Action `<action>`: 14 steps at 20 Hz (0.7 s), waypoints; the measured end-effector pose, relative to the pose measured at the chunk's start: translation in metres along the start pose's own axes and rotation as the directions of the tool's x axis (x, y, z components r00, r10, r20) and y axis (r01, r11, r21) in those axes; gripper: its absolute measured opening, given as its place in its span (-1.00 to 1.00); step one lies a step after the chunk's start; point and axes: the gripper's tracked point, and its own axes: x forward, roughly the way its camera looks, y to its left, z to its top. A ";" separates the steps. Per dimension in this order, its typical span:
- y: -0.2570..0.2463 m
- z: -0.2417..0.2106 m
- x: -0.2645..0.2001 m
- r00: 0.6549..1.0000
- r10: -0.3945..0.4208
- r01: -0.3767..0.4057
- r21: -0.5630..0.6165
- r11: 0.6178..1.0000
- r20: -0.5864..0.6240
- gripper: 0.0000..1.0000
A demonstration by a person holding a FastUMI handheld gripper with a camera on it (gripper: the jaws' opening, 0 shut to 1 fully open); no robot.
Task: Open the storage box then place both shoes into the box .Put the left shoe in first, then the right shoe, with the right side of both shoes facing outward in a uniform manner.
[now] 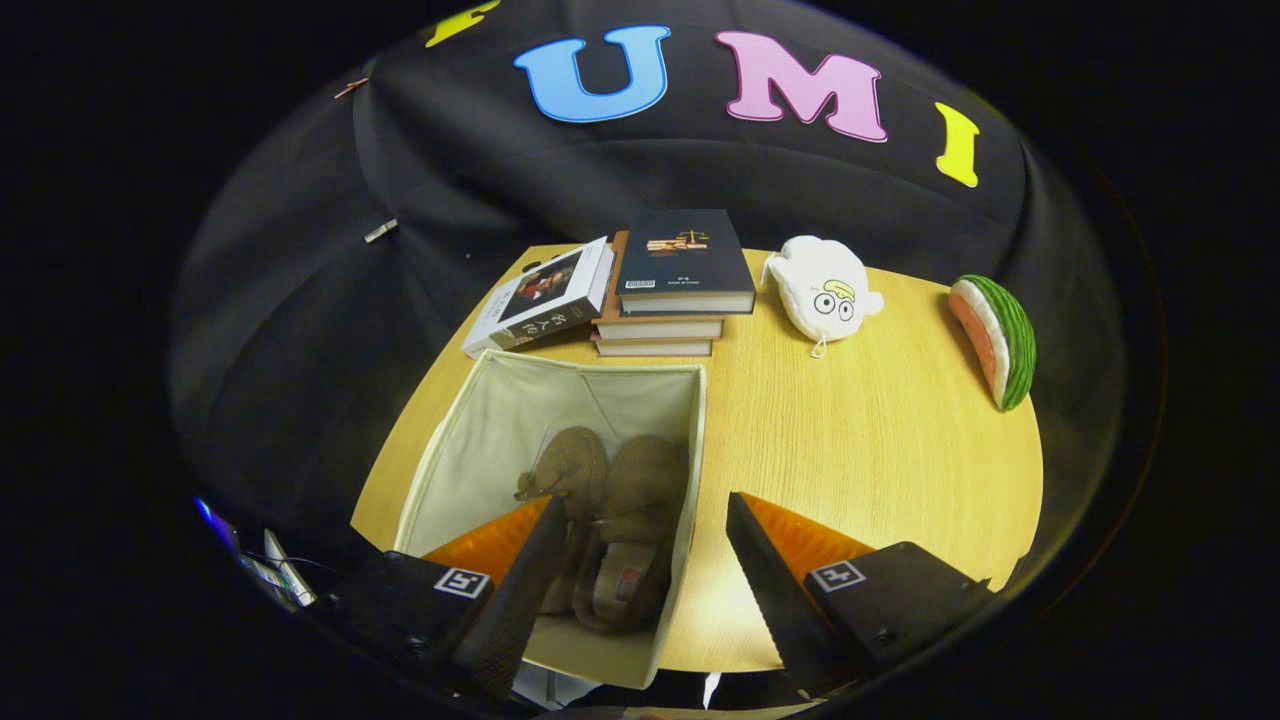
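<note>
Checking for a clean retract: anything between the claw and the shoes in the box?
Nothing visible. The claw hangs open above the open box, and both shoes lie inside between its fingers.

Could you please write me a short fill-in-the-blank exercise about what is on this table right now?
1. Both brown shoes lie inside the open ____.
2. The tongs are ____, holding nothing.
3. The white plush toy lies between the stack of books and the ____ slice toy.

Missing words: storage box; open; watermelon
</note>
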 end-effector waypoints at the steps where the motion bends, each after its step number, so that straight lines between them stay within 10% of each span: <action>1: -0.002 0.007 -0.002 1.000 0.004 -0.004 0.006 1.000 0.028 0.99; 14: -0.118 0.119 -0.058 0.933 -0.085 0.087 0.012 0.996 0.350 0.98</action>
